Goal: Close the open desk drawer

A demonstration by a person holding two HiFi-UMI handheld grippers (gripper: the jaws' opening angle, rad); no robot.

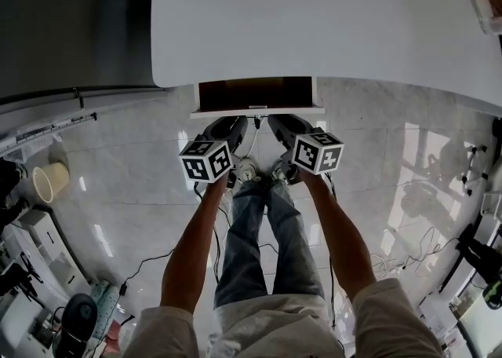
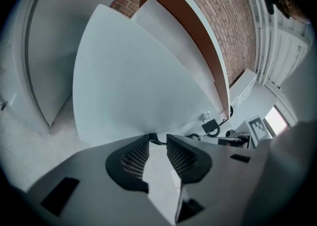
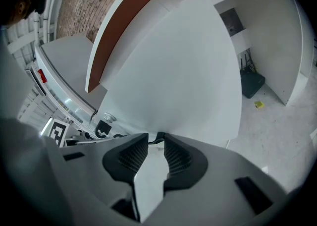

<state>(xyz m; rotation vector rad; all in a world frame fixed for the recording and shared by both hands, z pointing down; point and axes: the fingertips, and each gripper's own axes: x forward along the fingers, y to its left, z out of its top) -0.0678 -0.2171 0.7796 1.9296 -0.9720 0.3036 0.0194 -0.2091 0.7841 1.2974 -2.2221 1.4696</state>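
The drawer [image 1: 255, 94] stands partly pulled out from under the front edge of the white bench [image 1: 314, 19], with its brown inside showing. Both grippers point at the drawer's white front panel. The left gripper [image 1: 233, 122] is at the panel's left half and the right gripper [image 1: 279, 122] at its right half, with the drawer's small knob [image 2: 204, 116] between them. The left fingers [image 2: 129, 160] stand a narrow way apart and hold nothing, their tips right up at the panel. The right fingers [image 3: 126, 158] are likewise narrowly parted and empty, tips at the panel. Whether the tips actually press on the drawer cannot be told.
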